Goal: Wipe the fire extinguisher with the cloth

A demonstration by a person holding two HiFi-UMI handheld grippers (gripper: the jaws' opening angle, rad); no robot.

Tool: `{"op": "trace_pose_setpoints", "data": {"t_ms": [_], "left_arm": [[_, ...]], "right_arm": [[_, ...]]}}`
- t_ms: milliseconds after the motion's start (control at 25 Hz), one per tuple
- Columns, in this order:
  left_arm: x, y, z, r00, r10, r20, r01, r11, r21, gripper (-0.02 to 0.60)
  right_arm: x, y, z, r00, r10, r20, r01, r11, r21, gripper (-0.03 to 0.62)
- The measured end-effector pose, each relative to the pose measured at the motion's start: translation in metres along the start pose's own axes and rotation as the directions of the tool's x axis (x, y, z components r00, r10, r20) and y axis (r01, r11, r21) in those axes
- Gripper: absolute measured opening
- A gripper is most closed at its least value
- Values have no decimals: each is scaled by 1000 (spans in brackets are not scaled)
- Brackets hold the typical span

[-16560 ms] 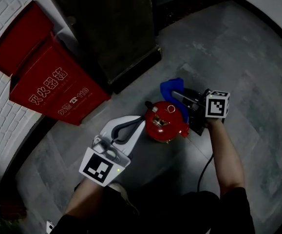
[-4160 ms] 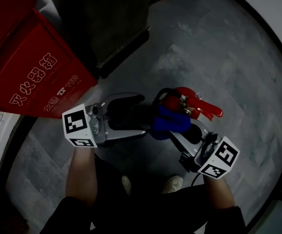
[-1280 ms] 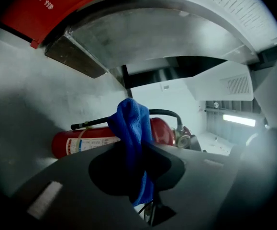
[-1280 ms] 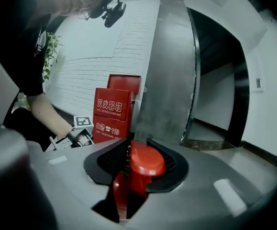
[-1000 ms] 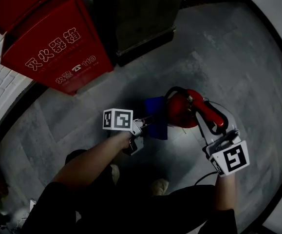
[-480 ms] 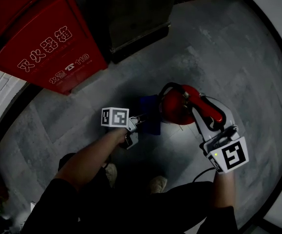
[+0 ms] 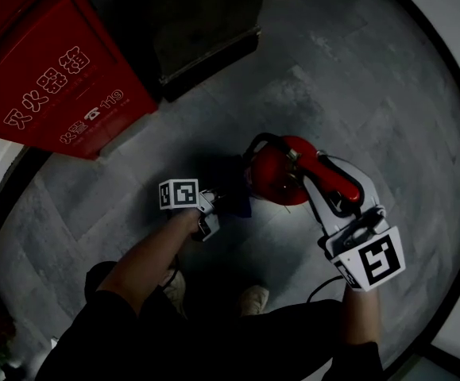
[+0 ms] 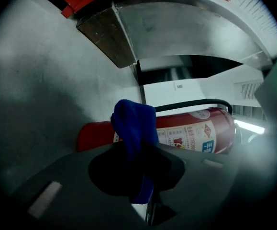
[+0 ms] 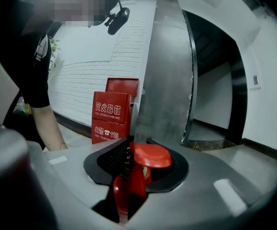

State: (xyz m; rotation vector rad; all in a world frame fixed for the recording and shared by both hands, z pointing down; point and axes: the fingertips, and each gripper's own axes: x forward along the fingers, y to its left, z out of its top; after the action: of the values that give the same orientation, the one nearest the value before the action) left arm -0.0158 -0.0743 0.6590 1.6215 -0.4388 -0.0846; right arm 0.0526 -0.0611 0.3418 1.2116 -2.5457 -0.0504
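Floor point(image 7: 357, 78) under me: grey, mottled stone-look tiles with faint joints. Light is dim, and the head view reads dark throughout. A red cabinet point(image 7: 47, 78) sits up-left, with white Chinese characters and "119" on its face and a second red panel standing behind its top. It stands against a white brick wall point(image 9: 105, 56), which has dark skirting point(image 9: 73, 123) along its foot. Just right of the cabinet is a broad grey column point(image 9: 167, 71), its top out of frame. Beyond the column is a dark doorway point(image 9: 215, 85) with a black frame, set in plain white wall. Green leaves point(image 9: 53, 49) show by the brick wall, far left.
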Motion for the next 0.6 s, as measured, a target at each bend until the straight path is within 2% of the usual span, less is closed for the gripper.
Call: {"op": "trace_pose_setpoints", "data": {"t_ms": [80, 160, 360, 600], "left_arm": [[1, 3, 1, 1000, -27, 0, 27, 1000, -6, 57], [2, 12, 1, 1000, -22, 14, 23, 1000, -16, 57], [7, 53, -5, 995, 93, 27, -93, 995, -21, 55], [15, 86, -11, 984, 178, 6, -178, 984, -26, 56]], "right_arm": [[0, 0, 0, 1000, -12, 4, 12, 1000, 10, 127], [-1, 0, -1, 1000, -24, 5, 24, 1000, 14, 127], [-3, -1, 2, 998, -58, 28, 57, 998, 40, 130], [-6, -2, 2, 992, -107, 72, 103, 993, 55, 130]]}}
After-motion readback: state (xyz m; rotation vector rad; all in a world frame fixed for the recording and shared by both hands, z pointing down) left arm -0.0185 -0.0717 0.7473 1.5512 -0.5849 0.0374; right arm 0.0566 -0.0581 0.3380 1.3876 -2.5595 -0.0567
